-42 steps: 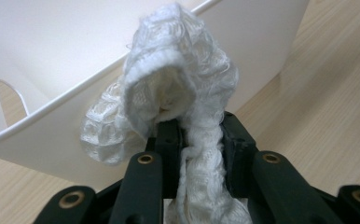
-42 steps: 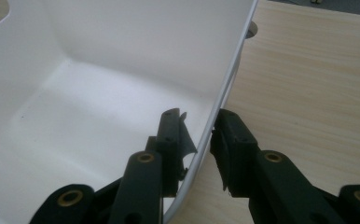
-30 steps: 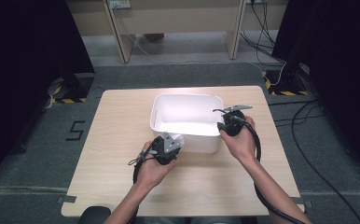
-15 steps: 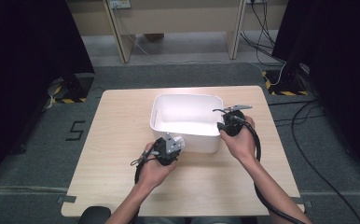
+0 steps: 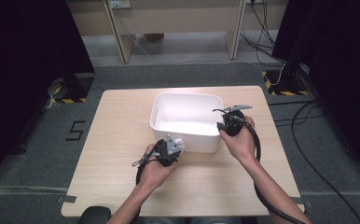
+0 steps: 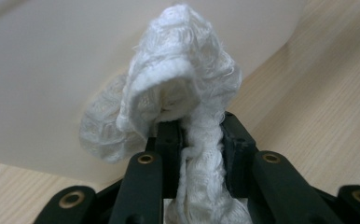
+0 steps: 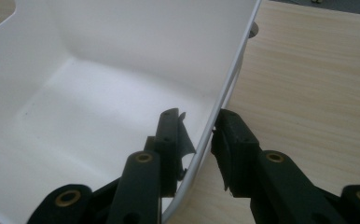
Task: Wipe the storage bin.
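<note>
While clamped on white cloth (image 6: 178, 107), left tool (image 6: 199, 140) against tub (image 5: 187, 122); right tool (image 7: 194, 140) seemingly gripping rim.

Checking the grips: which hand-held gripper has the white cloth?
The left hand-held gripper: it is shut on the white cloth. The right hand-held gripper straddles the white tub's wall.

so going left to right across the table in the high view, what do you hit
bare table → left hand-held gripper holding a white cloth → white tub → right hand-held gripper on the tub's right wall
</note>
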{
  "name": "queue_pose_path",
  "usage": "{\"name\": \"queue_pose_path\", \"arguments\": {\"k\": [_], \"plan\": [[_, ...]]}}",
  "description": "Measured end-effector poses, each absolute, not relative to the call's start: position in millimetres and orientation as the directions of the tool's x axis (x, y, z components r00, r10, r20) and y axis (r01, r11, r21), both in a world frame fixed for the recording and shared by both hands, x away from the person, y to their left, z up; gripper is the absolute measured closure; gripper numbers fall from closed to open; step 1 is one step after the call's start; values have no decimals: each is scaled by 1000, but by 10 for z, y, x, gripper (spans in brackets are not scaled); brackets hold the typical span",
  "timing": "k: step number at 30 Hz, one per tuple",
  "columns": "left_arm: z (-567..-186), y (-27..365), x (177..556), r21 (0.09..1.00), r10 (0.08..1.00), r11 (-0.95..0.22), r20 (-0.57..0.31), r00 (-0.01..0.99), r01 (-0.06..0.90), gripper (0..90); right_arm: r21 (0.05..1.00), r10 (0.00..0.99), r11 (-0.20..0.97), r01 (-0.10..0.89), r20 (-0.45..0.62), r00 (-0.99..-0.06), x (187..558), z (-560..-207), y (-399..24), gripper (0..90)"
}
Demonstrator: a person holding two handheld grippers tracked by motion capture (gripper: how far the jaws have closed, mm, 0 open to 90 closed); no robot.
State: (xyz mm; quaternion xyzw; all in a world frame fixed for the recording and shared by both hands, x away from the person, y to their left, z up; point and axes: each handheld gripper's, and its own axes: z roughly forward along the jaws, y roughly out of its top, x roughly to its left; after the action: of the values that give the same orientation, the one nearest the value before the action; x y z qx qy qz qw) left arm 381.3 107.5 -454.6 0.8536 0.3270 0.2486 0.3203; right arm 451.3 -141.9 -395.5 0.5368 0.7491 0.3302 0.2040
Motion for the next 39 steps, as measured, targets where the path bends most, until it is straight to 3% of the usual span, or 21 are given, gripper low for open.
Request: {"name": "queue_pose_path", "arguments": {"k": [39], "plan": [[-4872, 1031, 3924, 652, 723, -596, 181, 666, 469, 723, 715, 939, 209, 667, 45, -342, 4512, -3954, -1413, 708]]}}
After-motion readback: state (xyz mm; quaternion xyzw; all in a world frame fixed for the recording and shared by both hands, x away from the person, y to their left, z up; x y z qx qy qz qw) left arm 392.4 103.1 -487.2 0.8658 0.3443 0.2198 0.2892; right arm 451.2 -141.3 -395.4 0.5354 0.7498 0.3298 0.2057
